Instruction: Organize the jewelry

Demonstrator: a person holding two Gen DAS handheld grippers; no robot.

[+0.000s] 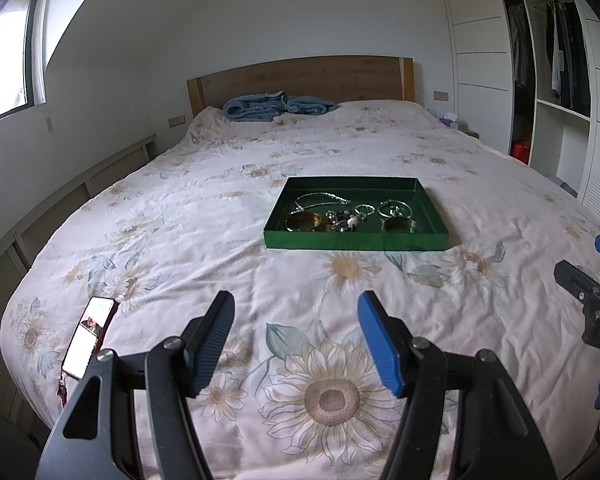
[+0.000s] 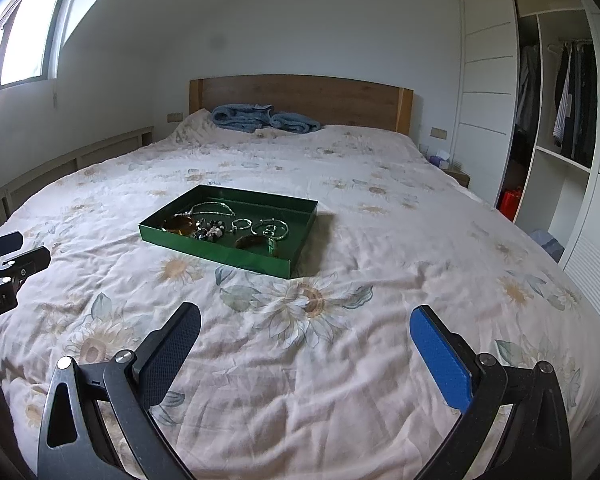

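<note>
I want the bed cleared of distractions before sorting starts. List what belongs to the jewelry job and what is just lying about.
Belongs to the job:
- shallow green rectangular tray
- silver chain necklace
- amber-brown bangle
- thin silver hoop bracelets
- cluster of dark beads

Just lying about:
- smartphone with lit screen
- crumpled blue blanket

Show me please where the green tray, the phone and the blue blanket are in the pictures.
green tray [image 1: 354, 240]: left wrist view, on its front wall.
phone [image 1: 87, 338]: left wrist view, on the middle of its lit screen.
blue blanket [image 2: 260, 118]: right wrist view, on the middle of the folded cloth.
</note>
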